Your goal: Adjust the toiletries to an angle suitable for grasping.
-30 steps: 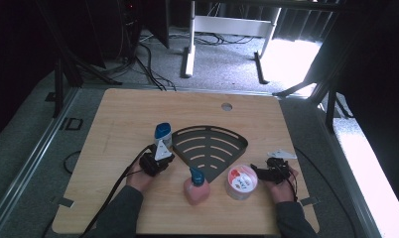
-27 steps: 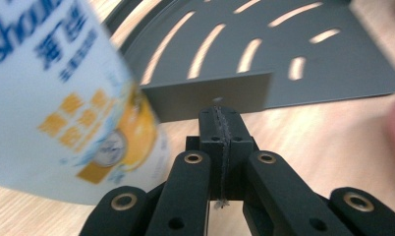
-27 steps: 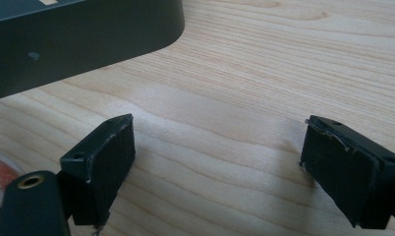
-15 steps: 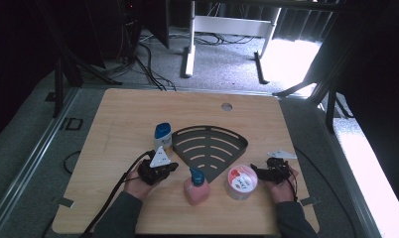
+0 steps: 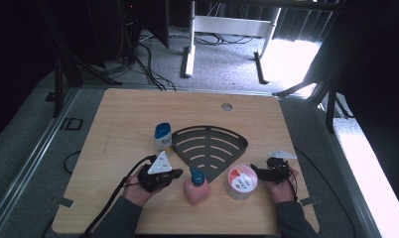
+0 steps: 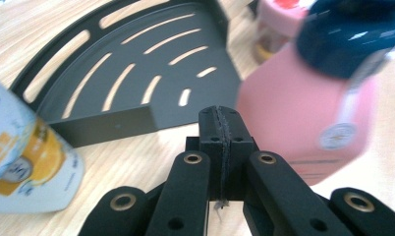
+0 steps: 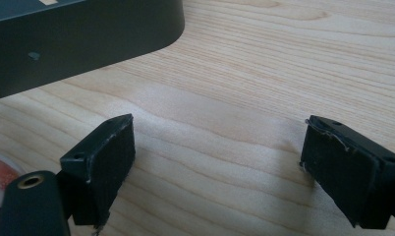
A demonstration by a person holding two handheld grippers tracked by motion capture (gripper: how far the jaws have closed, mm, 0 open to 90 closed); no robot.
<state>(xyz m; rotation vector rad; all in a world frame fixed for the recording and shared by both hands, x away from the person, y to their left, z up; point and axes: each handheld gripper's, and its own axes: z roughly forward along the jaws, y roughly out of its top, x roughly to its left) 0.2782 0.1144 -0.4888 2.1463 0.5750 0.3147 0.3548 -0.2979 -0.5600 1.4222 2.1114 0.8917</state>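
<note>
The left hand-held gripper [image 5: 175, 173], shut and empty, was just left of the upright pink bottle [image 5: 196, 187]. The right hand-held gripper [image 7: 215, 167] was open.

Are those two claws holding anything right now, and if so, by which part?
Nothing is held. The left claw is shut with its jaws pressed together on nothing, beside the pink bottle. The right claw stands open over bare table.

Bare wood lies open across the table's [image 5: 118, 114] far half, while the black corner rack [image 5: 210, 148], blue-capped bottle [image 5: 163, 138], pink bottle [image 5: 196, 187] and round tub [image 5: 241, 182] (all close together) crowd the near middle.
</note>
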